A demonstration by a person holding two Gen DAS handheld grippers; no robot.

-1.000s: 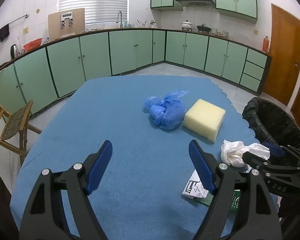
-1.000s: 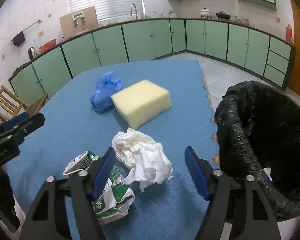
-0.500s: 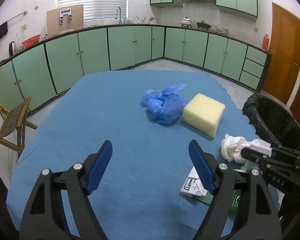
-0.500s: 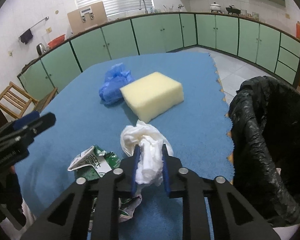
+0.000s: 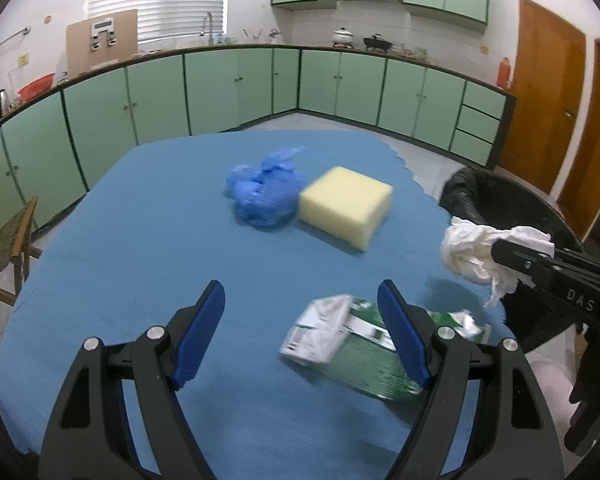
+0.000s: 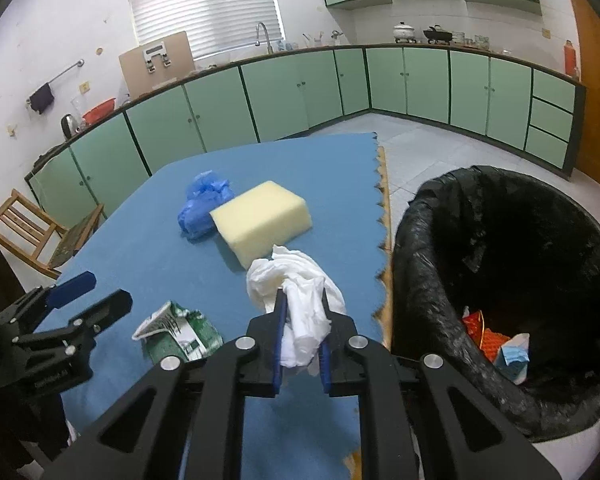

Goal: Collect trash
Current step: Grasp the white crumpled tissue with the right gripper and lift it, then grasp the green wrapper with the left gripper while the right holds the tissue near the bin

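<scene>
Nearest us, our right gripper (image 6: pixel 300 344) is clamped tight on the crumpled white tissue (image 6: pixel 300 300), which hangs clear of the blue table cover (image 5: pixel 140 240), so we judge the step in hand to be carrying this 1st piece to the bin. Our left gripper (image 5: pixel 300 332) stands wide apart with nothing between its pads, poised over the near side of the crushed green-and-white carton (image 5: pixel 340 340) that lies flat on the cover just left of the tissue.

The next move, as we read it, calls for swinging the right gripper rightward past the scalloped table edge until the tissue is over the bin's mouth, then parting the fingers; a loose tail of tissue dangles below them and could catch on the liner rim.

Farther off, the yellow sponge block (image 6: pixel 264 220) sits touching the bunched blue plastic bag (image 6: pixel 200 208), both untouched.

To the right, on the floor beside the table, the black-lined trash bin (image 6: pixel 420 280) holds 2 visible scraps: something red-orange (image 6: pixel 482 332) and a pale blue-and-white piece (image 6: pixel 514 356).
</scene>
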